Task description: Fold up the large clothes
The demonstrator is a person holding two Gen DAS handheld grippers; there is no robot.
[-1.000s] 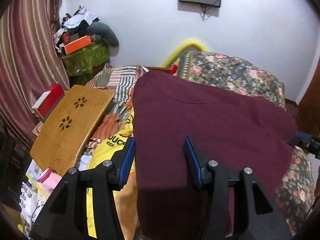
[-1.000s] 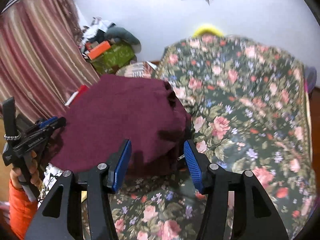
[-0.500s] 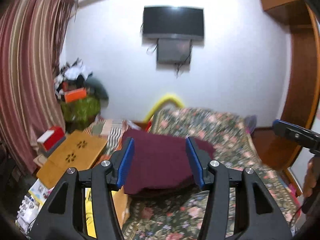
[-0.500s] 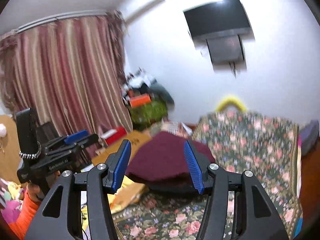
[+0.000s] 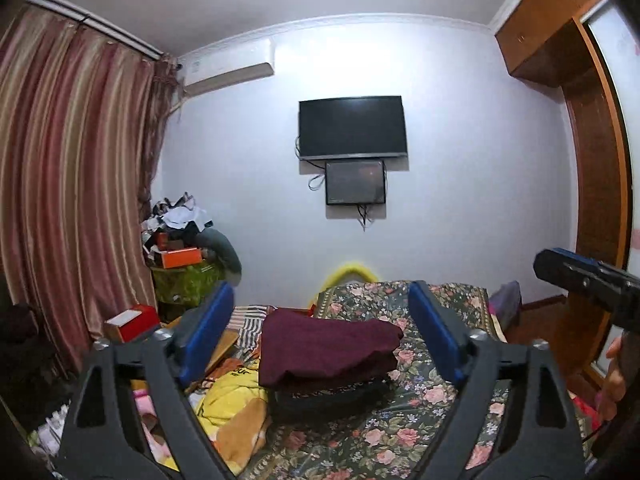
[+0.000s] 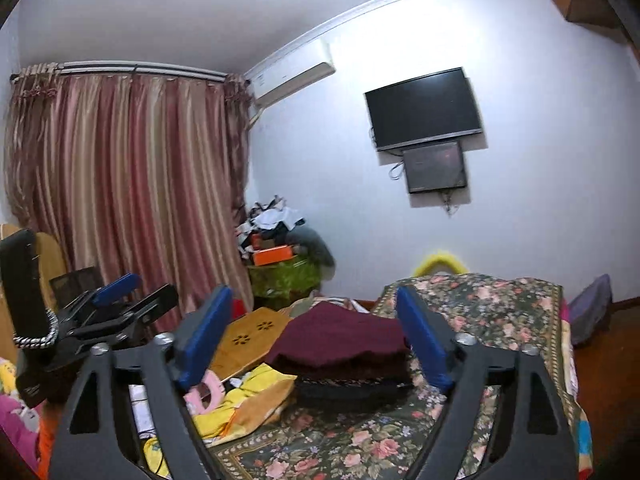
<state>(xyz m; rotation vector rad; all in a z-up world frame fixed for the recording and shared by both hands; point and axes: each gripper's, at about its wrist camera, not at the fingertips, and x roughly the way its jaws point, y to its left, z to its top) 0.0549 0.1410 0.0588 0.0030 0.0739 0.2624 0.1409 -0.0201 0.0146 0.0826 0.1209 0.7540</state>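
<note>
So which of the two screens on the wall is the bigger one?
The upper screen, the black one mounted higher; the lower screen hanging just beneath it is clearly narrower.

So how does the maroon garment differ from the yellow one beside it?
The maroon garment is folded flat, topping a neat stack on the floral bedspread. The yellow garment lies crumpled and unfolded, lower, at the bed's edge. Both lie untouched, clear of the open jaws.
</note>
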